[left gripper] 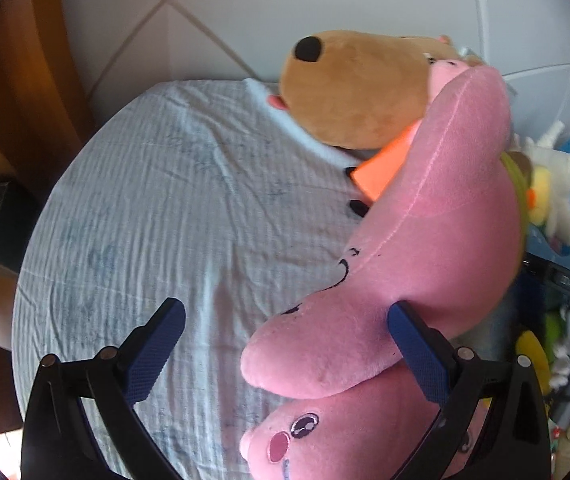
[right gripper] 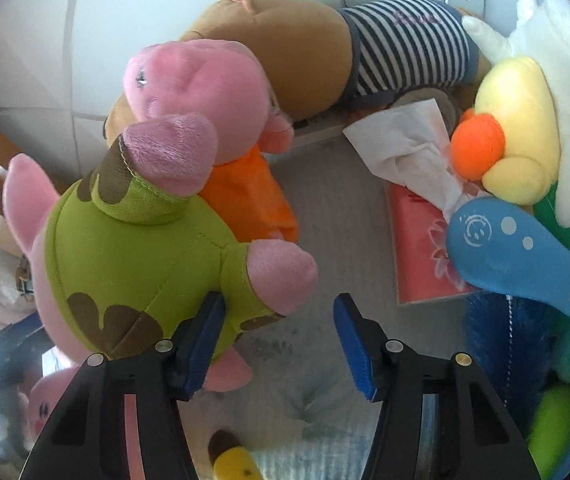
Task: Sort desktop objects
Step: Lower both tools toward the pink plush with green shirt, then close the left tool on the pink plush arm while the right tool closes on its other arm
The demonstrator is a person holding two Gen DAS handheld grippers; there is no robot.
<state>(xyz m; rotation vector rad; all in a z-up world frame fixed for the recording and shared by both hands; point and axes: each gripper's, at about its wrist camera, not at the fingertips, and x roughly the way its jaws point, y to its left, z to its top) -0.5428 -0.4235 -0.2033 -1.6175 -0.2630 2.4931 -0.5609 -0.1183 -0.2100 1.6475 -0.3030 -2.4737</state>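
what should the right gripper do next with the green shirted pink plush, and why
Probably shift the right gripper slightly toward the green-shirted pink plush before closing. Its jaws stand apart with only bare cloth between them; the plush's arm sits just past the near finger, so closing now would likely catch nothing.

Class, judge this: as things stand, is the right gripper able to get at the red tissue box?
Probably yes. The right gripper stands open, bare cloth leads to the red tissue box, though the blue plush toy overlaps its far side.
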